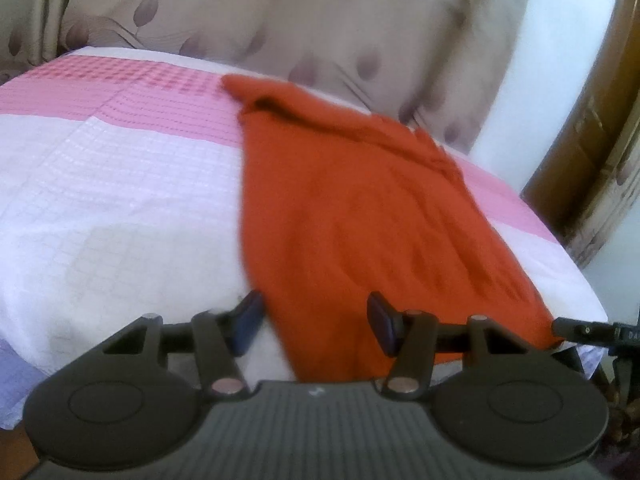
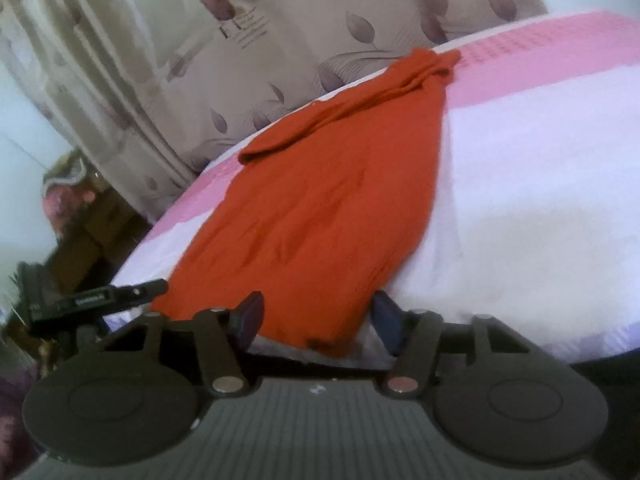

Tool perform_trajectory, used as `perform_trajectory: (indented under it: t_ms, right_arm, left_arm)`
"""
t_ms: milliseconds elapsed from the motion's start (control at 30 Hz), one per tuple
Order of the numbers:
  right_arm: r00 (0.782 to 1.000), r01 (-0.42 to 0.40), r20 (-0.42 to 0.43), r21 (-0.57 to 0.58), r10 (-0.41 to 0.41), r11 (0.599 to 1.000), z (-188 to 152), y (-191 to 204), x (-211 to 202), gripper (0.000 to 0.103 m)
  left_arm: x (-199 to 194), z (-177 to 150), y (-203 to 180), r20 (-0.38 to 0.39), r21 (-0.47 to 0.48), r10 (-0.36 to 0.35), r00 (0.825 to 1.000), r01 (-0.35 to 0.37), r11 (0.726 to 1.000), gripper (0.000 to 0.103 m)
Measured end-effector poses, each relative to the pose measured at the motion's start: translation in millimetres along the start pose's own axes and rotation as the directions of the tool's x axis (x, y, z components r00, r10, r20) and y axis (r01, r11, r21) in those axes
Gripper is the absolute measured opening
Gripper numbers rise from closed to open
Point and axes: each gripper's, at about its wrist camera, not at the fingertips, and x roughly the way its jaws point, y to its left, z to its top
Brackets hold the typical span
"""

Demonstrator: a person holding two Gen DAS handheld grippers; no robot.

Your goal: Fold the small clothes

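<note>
Lying lengthwise on the bed, the orange garment (image 1: 352, 208) is a long, narrow strip of rust-orange knit, lightly wrinkled, with one long side doubled over into a soft rolled ridge that runs toward the far end, where the cloth bunches into a small rumpled knot. From the right wrist view the same orange garment (image 2: 320, 216) spreads wider toward the camera, and its near hem drapes just over the front edge of the mattress. It rests on a bedspread (image 1: 112, 184) of white textured squares with a broad pink checked band crossing the far part. A beige curtain (image 1: 304, 16) printed with mauve leaves hangs behind the bed. The left gripper (image 1: 316, 322) has its jaws spread wide with nothing clamped; its dark blue pads sit at the near hem, one beside the garment's edge and the other over the cloth. The right gripper (image 2: 318, 316) is likewise parted wide, straddling the near hem without pinching it, though blur makes contact hard to judge. No container shows in either view.
</note>
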Motion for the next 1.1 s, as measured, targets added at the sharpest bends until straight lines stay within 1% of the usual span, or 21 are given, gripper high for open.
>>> perform_trajectory:
  t_ms: [33, 67, 100, 133, 167, 200, 300, 367, 400, 433, 467, 500, 600, 633, 700, 733, 767, 800, 867, 967, 1100]
  right_arm:
    - [1.000, -0.017, -0.003, 0.033, 0.017, 0.999, 0.4, -4.2, 0.2, 0.051]
    - [1.000, -0.023, -0.007, 0.052, 0.023, 0.998, -0.3, -6.6, 0.8, 0.038]
    - [1.000, -0.018, -0.011, 0.059, 0.019, 0.998, -1.4, -8.3, 2.0, 0.032]
    - [1.000, -0.023, -0.013, 0.061, 0.024, 0.998, -2.6, -8.7, 3.0, 0.024]
    - [0.999, -0.033, -0.018, 0.066, 0.035, 0.997, -2.7, -8.7, 4.4, 0.019]
    - [0.999, -0.041, -0.018, 0.069, 0.043, 0.997, -2.6, -8.6, 5.1, 0.019]
    - [0.998, -0.066, 0.001, 0.105, 0.066, 0.992, -1.0, -12.9, 1.9, 0.019]
    - [0.997, -0.074, 0.019, 0.129, 0.072, 0.989, -0.7, -17.3, -2.1, 0.019]
    - [0.997, -0.078, 0.011, 0.137, 0.077, 0.988, -0.2, -18.8, -2.3, 0.019]
    - [0.997, -0.079, 0.003, 0.142, 0.080, 0.987, -0.6, -20.4, -1.7, 0.019]
    - [0.996, -0.083, -0.006, 0.156, 0.085, 0.984, -0.3, -21.9, -0.3, 0.022]
    - [0.996, -0.084, -0.012, 0.165, 0.087, 0.983, -0.4, -22.8, 1.7, 0.022]
    - [0.994, -0.097, -0.022, 0.194, 0.103, 0.976, 1.0, -24.2, 10.6, 0.025]
    - [0.993, -0.107, -0.019, 0.206, 0.113, 0.973, 1.5, -24.0, 13.6, 0.029]
    - [0.993, -0.109, -0.028, 0.201, 0.117, 0.973, 3.7, -21.5, 20.2, 0.031]
    - [0.994, -0.097, -0.029, 0.192, 0.104, 0.977, 4.2, -19.5, 22.5, 0.029]
    - [0.995, -0.094, -0.027, 0.188, 0.100, 0.978, 4.7, -17.9, 24.3, 0.029]
    - [0.995, -0.092, -0.027, 0.185, 0.099, 0.978, 4.6, -17.2, 24.7, 0.028]
    - [0.997, -0.067, -0.035, 0.173, 0.074, 0.983, 4.0, -14.8, 26.1, 0.018]
    - [0.996, -0.072, -0.035, 0.166, 0.079, 0.983, 2.1, -13.7, 24.5, 0.017]
    - [0.995, -0.098, -0.012, 0.172, 0.101, 0.980, 4.7, -13.3, 19.8, 0.017]
  left_arm:
    - [-1.1, 0.1, 1.2, -0.004, -0.009, -0.003, 1.000, 0.003, 1.000, 0.056]
    - [-1.0, 1.0, 2.6, -0.009, -0.018, -0.003, 1.000, 0.003, 1.000, 0.052]
    - [-0.3, 2.7, 2.5, -0.017, -0.024, -0.005, 1.000, 0.004, 1.000, 0.040]
    - [0.2, 3.6, 4.2, -0.029, -0.029, -0.005, 1.000, 0.005, 1.000, 0.032]
    - [1.3, 4.1, 6.4, -0.039, -0.036, 0.001, 0.999, -0.003, 0.999, 0.023]
    - [2.6, 4.9, 9.4, -0.040, -0.046, 0.005, 0.999, -0.006, 0.999, 0.021]
    - [3.0, 8.3, 15.4, -0.055, -0.094, -0.019, 0.998, 0.014, 0.995, 0.021]
    - [3.6, 8.9, 17.8, -0.052, -0.117, -0.027, 0.998, 0.021, 0.993, 0.021]
    - [3.7, 8.2, 19.1, -0.046, -0.124, -0.031, 0.998, 0.025, 0.992, 0.021]
    - [4.4, 7.5, 19.8, -0.042, -0.124, -0.032, 0.999, 0.027, 0.992, 0.021]
    - [5.4, 7.6, 18.7, -0.041, -0.109, -0.031, 0.999, 0.026, 0.994, 0.022]
    - [7.0, 8.7, 15.9, -0.042, -0.082, -0.021, 0.999, 0.018, 0.996, 0.023]
    - [13.9, 14.7, 6.2, -0.051, -0.022, 0.022, 0.998, -0.023, 0.999, 0.026]
    - [16.2, 16.9, 3.0, -0.057, -0.010, 0.032, 0.998, -0.033, 0.999, 0.026]
    - [20.3, 20.2, -3.4, -0.067, 0.036, 0.066, 0.996, -0.064, 0.997, 0.024]
    - [21.9, 21.6, -6.8, -0.070, 0.060, 0.091, 0.993, -0.087, 0.994, 0.019]
    - [23.4, 22.5, -10.4, -0.072, 0.082, 0.133, 0.989, -0.127, 0.989, 0.009]
    - [24.1, 22.7, -13.6, -0.073, 0.101, 0.153, 0.985, -0.145, 0.984, 0.007]
    - [24.6, 23.7, -21.2, -0.074, 0.139, 0.194, 0.978, -0.183, 0.973, 0.006]
    - [26.7, 23.8, -32.2, -0.067, 0.188, 0.253, 0.965, -0.237, 0.953, 0.005]
    - [28.2, 26.2, -37.2, -0.067, 0.205, 0.283, 0.957, -0.265, 0.942, 0.005]
